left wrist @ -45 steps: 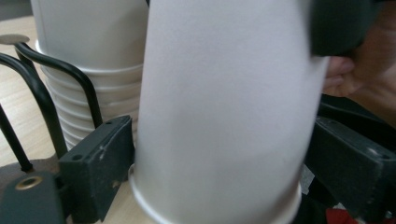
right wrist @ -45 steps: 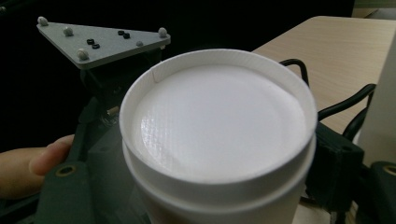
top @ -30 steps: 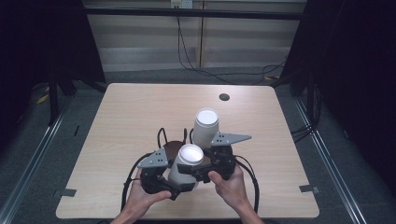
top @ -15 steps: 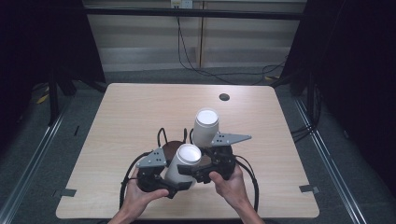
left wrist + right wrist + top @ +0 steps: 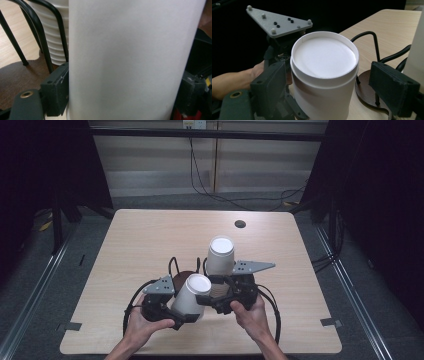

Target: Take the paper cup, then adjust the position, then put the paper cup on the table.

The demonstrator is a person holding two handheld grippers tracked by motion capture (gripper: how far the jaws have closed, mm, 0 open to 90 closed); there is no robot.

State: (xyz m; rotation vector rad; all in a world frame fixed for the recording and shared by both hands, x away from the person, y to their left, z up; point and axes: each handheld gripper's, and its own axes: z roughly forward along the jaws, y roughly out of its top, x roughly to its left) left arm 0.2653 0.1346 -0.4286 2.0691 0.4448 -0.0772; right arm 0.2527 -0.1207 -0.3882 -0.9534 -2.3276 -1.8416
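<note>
A white paper cup, turned bottom up and leaning, is in my left gripper, whose jaws have just been closing on it. In the left gripper view both pads press the cup's wall. My right gripper reaches in from the right around the same cup. Its left pad lies close to the cup while the right pad stands clear, so it is open. Just behind, a stack of white cups stands on a black wire holder with a brown base.
The wooden table has a round dark hole near its far edge. Black cables loop from both grippers by the front edge. The left gripper's grey plate rises beyond the cup. Dark floor and rails surround the table.
The cup and my left gripper have shifted slightly to the left. The right hand has stayed in place.
</note>
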